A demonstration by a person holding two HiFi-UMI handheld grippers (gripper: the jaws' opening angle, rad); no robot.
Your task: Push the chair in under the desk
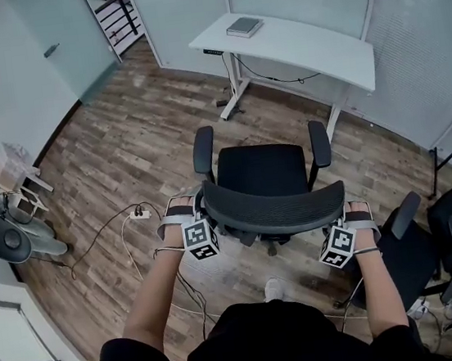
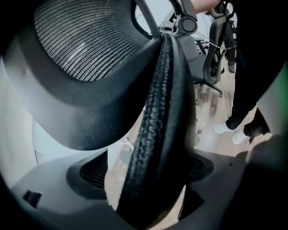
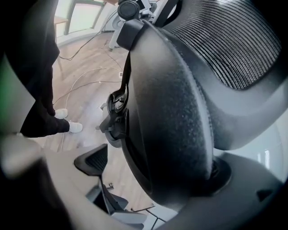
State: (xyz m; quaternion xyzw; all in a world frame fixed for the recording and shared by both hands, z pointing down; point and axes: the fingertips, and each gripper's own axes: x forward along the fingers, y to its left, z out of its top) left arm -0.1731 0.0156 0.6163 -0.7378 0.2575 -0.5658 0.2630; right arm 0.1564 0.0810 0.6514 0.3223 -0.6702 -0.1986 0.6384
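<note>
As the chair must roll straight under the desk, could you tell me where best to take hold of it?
Take the backrest at its two ends, from behind: it faces the person, and the seat points at the desk. The left gripper and right gripper straddle those edges.

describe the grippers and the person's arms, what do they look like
Both the left gripper and right gripper are pale grey with dark straps, each carrying a white cube printed with black square markers. Their jaws are grey with dark ribbed pads. Forearms are bare; the person wears a black top.
</note>
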